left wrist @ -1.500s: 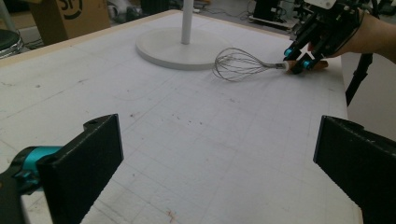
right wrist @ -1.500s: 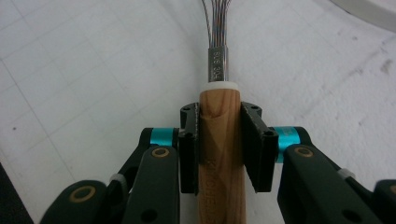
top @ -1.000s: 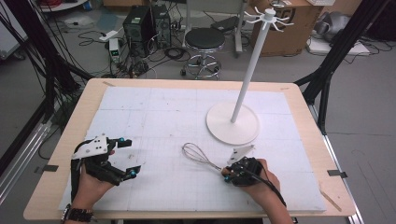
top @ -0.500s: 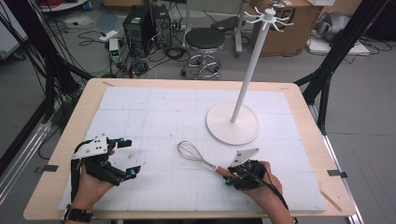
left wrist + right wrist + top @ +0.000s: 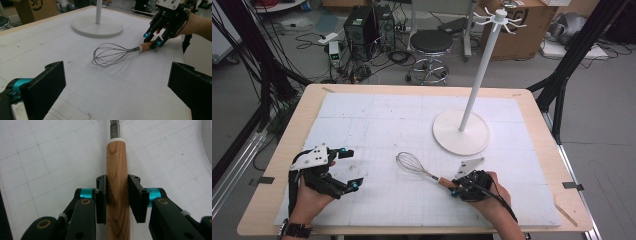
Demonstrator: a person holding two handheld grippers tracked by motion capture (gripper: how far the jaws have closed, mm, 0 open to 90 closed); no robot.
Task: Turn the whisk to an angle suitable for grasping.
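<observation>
The right gripper (image 5: 455, 188) grips the whisk (image 5: 418, 168) by its handle on the surface (image 5: 377, 120); the left gripper (image 5: 348, 168) rests apart, fingers spread.

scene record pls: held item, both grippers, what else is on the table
held item: whisk, wooden handle, wire head lying on the mat
right gripper: shut on the handle, jaws on both sides
left gripper: open, nothing between the jaws, near the table's left front
stand: white, round base, upright pole with hooks on top, behind the whisk
surface: white gridded mat on a wooden table
</observation>
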